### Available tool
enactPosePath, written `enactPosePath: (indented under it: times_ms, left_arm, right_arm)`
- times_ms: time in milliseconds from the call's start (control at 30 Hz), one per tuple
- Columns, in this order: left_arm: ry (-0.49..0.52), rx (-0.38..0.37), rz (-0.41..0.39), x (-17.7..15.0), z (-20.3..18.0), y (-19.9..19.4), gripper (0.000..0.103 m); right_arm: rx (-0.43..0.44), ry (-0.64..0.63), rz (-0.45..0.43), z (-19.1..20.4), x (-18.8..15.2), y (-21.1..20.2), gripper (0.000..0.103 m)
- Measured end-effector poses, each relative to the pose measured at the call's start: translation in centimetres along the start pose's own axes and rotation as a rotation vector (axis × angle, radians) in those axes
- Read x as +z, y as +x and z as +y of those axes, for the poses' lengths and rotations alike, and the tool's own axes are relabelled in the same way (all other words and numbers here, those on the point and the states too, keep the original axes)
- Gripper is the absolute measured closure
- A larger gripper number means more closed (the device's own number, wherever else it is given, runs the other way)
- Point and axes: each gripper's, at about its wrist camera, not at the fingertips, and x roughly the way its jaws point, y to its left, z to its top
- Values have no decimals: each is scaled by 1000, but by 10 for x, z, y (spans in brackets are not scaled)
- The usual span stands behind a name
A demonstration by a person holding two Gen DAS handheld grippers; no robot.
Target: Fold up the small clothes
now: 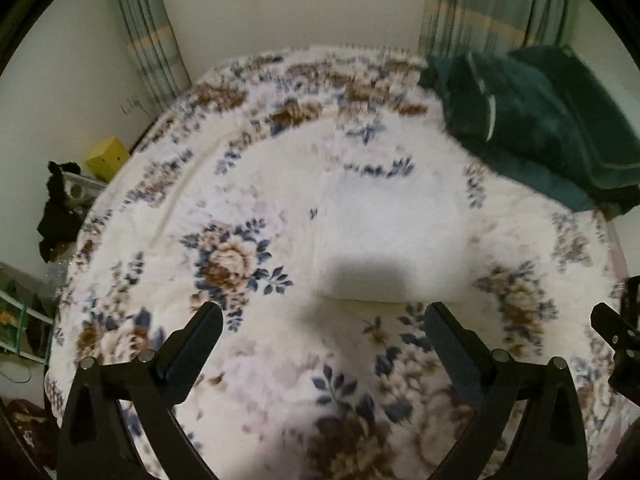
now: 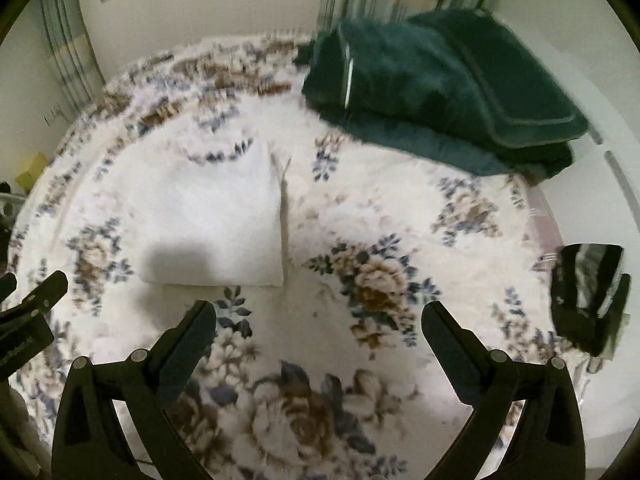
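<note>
Two grippers hang above a bed [image 1: 280,380] spread with a cream blanket printed in brown and blue flowers; pale walls and striped green curtains [image 1: 148,40] fill the top of both frames. At the left edge of the left wrist view, a yellow box [image 1: 108,156] and dark clutter sit beside the bed. The folded white garment [image 1: 392,232] lies flat at centre there and left of centre in the right wrist view. Folded dark green blankets [image 2: 440,88] are stacked at the upper right. Only the right wrist view shows a small dark garment [image 2: 588,296] at its right edge. The left gripper [image 1: 324,316] and right gripper [image 2: 320,316] both stand spread wide, nothing between their fingers.
</note>
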Motion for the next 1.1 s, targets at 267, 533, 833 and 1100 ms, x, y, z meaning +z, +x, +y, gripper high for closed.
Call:
enactPosePath:
  times_ms: [267,533,833,1100]
  left_arm:
    - [4,-4,-127,-13,-3,-161,0]
    - [-22,0,-248,-31,-5,-281,0]
    - [-52,20,-312,-48,-6,-340,0]
    - [-42,47,-331,-57,-13,-359,0]
  right_arm:
    - [3,-10,-170,-35,-18,-184,0]
    - [35,-20,-303,-60,-46,-330,0]
    - [53,-28,-387,-82,-73,-415,0]
    - [98,-42,-393,-88,-86,-439,0]
